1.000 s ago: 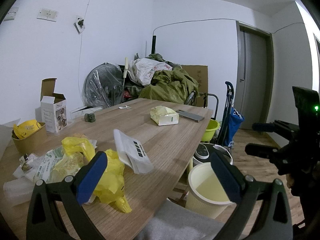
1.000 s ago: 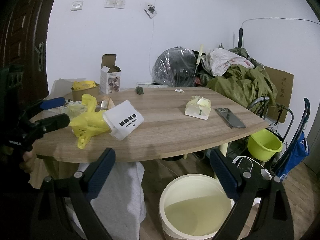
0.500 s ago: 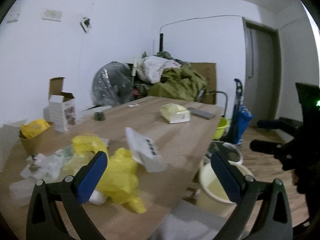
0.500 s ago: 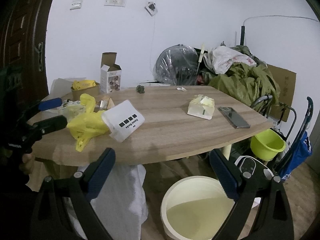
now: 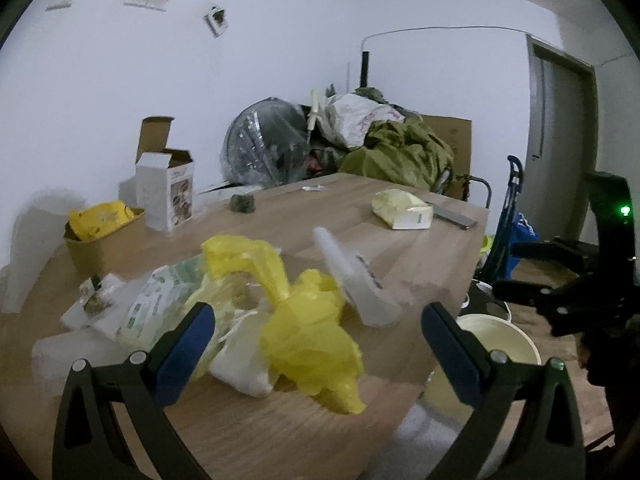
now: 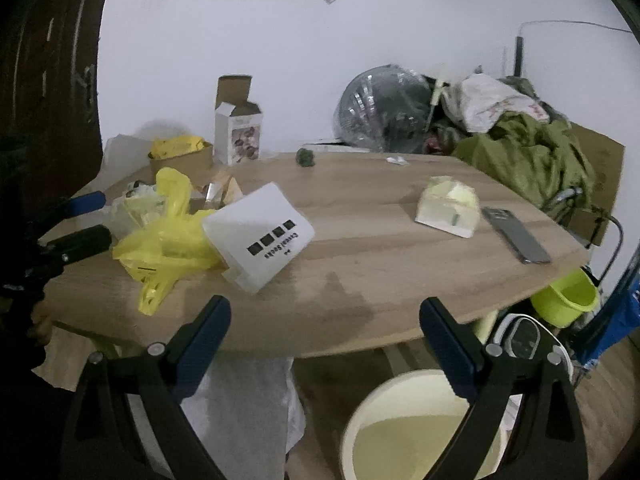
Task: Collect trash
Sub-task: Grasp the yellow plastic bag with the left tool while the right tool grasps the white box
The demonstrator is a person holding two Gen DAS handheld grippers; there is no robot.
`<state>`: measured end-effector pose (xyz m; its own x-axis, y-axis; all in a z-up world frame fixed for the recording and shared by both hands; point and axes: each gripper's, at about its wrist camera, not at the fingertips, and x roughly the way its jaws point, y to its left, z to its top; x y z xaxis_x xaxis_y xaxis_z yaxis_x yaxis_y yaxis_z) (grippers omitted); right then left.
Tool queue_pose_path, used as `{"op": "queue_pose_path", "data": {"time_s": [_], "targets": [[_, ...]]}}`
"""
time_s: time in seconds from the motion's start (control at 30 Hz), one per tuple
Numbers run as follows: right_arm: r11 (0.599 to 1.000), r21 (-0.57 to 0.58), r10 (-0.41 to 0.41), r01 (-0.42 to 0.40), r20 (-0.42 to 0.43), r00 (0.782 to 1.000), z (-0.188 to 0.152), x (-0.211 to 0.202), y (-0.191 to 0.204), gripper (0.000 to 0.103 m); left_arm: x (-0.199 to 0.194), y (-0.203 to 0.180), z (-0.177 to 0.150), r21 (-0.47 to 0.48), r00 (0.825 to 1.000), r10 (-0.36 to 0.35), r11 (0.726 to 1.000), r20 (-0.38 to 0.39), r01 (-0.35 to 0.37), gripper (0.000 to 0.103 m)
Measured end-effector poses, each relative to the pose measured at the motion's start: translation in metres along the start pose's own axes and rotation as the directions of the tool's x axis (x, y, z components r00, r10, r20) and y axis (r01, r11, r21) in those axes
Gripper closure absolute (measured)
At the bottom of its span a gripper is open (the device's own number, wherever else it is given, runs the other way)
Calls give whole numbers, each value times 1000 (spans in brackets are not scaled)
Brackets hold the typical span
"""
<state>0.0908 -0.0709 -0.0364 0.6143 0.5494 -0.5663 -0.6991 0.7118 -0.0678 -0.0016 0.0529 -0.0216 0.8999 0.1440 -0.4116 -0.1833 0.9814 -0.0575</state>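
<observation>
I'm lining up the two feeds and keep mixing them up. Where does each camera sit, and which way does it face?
Left wrist: on the left gripper, over the table's near end, facing the yellow bag; its open fingers show, and the right gripper at right.
Right wrist: on the right gripper, below the table edge over the bucket, facing the wall; its open fingers show, and the left gripper at left.
Shared: bag, white box, phone.
</observation>
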Motion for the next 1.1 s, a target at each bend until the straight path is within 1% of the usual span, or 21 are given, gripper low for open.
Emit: {"op": "queue_pose_path", "data": {"time_s": [0.17, 0.33, 0.43, 0.57, 0.7, 0.8, 0.93, 1.1], "targets": [[998, -32, 58, -59, -24, 998, 13, 43, 13, 8, 2, 20, 0, -44, 999, 35, 998, -19, -36, 0], [993, -56, 104, -107, -51, 993, 21, 76, 26, 8, 2, 39, 0, -91, 997, 69, 993, -31, -72, 0], [989, -50, 136, -139, -57, 989, 27, 92, 32, 8, -1, 47, -1, -109, 995, 98, 989, -26, -100, 0], [977, -12, 210, -211, -36, 977, 41, 106, 40, 9, -4, 55, 1, -132, 991, 134, 982, -14, -135, 0], [975, 4, 223, -223, -15, 975, 54, 116, 49, 9, -2, 57, 1, -133, 988, 154, 979, -24, -155, 0], [977, 30, 210, -210, -10, 978, 62, 129, 51, 8, 0, 57, 1, -132, 987, 159, 978, -33, -162, 0], [986, 39, 166, -165, -24, 986, 63, 141, 50, 8, 3, 47, 3, -98, 991, 128, 987, -30, -130, 0], [980, 68, 190, -187, -38, 981, 56, 146, 42, 8, 14, 33, 6, -65, 998, 52, 996, -43, -55, 0]]}}
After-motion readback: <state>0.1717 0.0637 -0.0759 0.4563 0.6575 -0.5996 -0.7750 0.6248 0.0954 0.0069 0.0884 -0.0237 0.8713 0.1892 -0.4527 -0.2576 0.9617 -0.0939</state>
